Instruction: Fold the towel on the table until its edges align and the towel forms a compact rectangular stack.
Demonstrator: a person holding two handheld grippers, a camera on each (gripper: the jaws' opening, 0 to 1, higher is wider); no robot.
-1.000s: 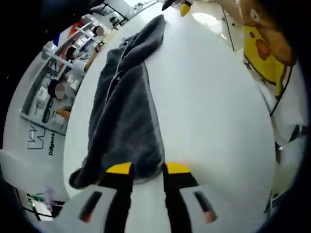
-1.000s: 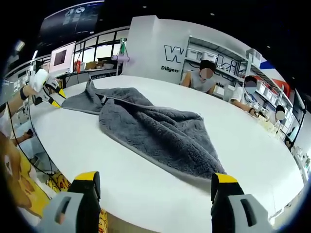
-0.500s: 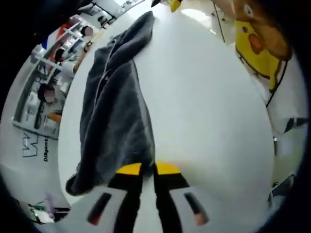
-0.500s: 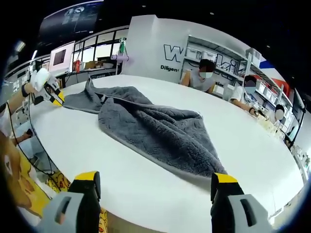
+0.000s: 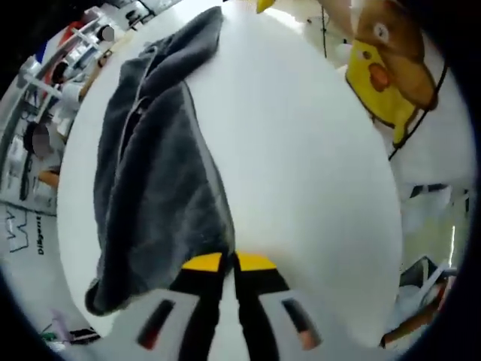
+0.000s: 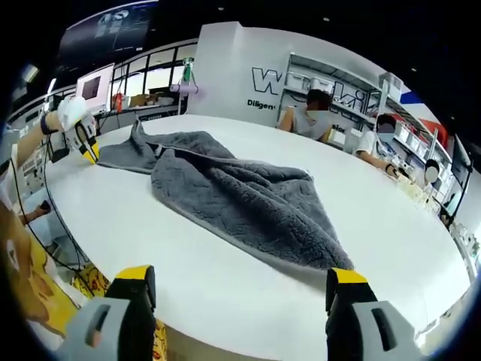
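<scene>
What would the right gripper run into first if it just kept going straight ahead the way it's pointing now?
Probably the gray towel. The right gripper is open and points across bare white table toward the towel's near edge. If it is angled downward, it might touch the tabletop first; depth is hard to judge.

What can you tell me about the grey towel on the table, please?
The towel is dark grey, thick and fluffy, with a stitched hem along its edge. It lies crumpled and loosely bunched in a long heap on the white table, not yet folded flat. At one end, the left gripper has its yellow-tipped jaws closed on a corner; the opposite corner rests on the table near the open right gripper, which is not touching it.
</scene>
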